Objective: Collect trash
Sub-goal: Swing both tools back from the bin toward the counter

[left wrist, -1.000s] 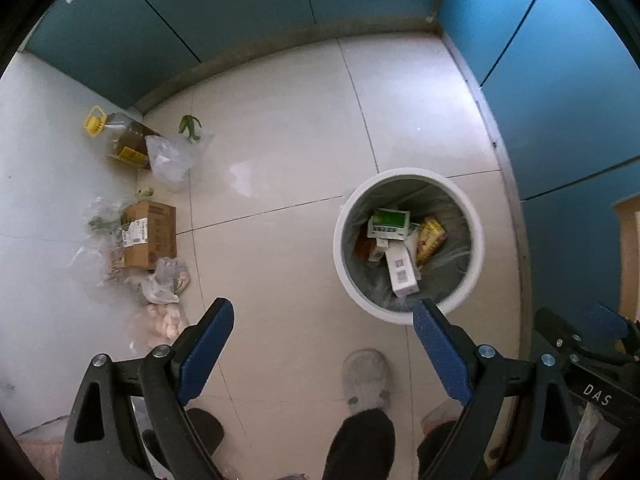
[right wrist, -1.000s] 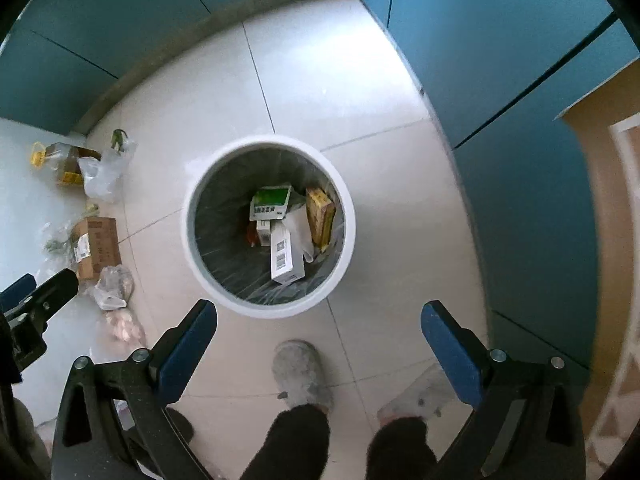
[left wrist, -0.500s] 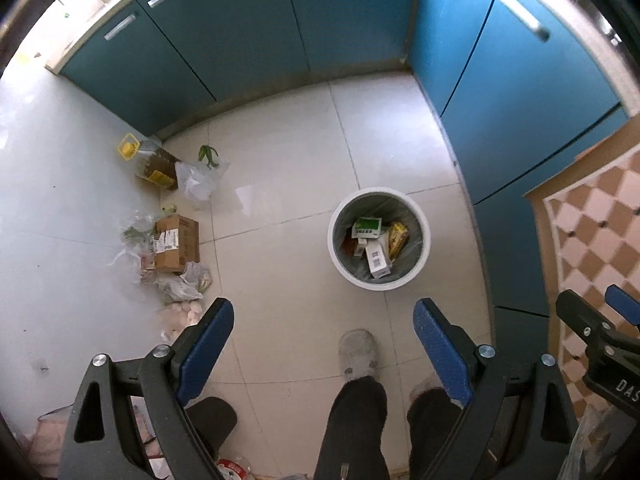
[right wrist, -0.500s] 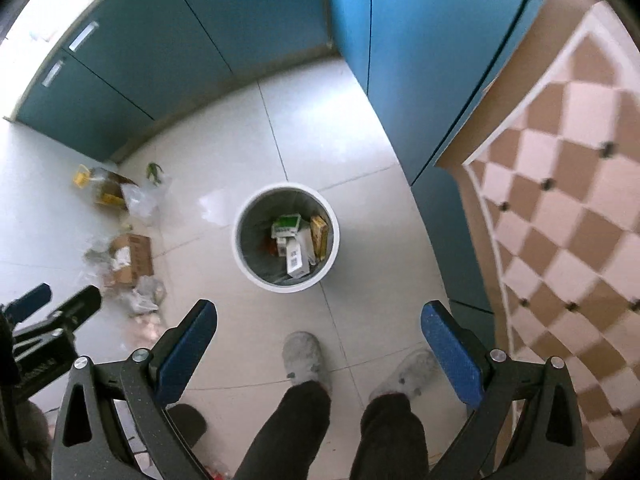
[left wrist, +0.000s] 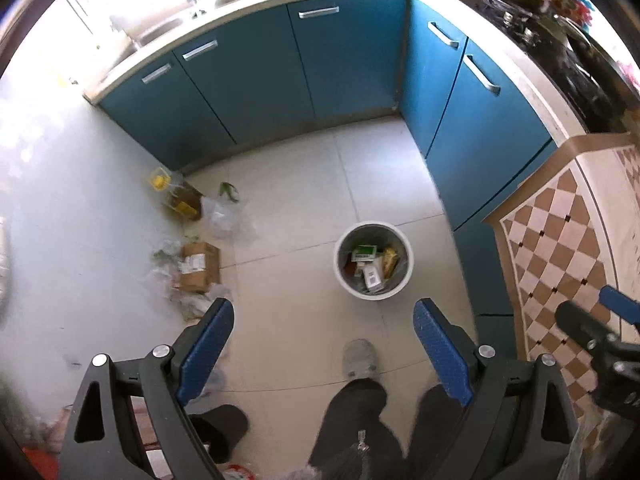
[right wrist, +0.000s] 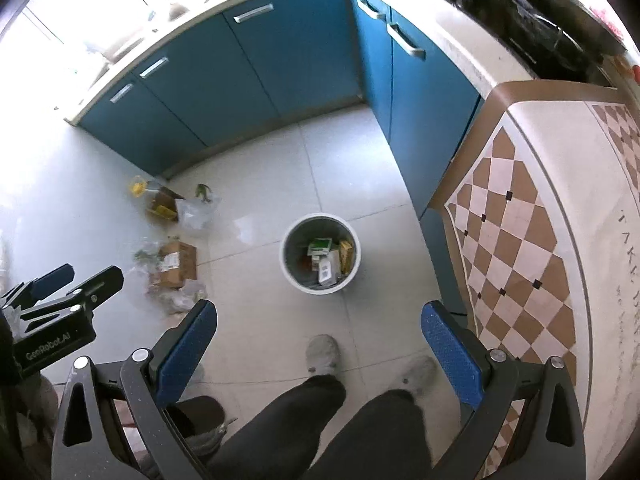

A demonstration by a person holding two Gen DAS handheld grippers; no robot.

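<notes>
Both tools, left tool [left wrist: 323, 322] and right tool [right wrist: 319, 324], hang spread and empty above the bin [left wrist: 373, 265]; cardboard box [left wrist: 199, 266] and bags lie uncollected near the floor's left edge.

The floor [left wrist: 304, 184] is of large pale grey glossy tiles w/ thin dark joints. Teal-blue flat cabinet doors [left wrist: 344, 56] w/ silver bar handles [left wrist: 319, 12] stand in an L along two sides and meet in a corner. A beige counter [left wrist: 248, 4] runs on top of them. At the left part a steel sink [left wrist: 156, 28] sits in very strong daylight, almost white. On the right part is a black gas hob [right wrist: 516, 4]. Nearer, a cloth w/ brown & cream diamond pattern [right wrist: 516, 224] hangs over the counter edge. Bright patch also on the floor at left.
</notes>
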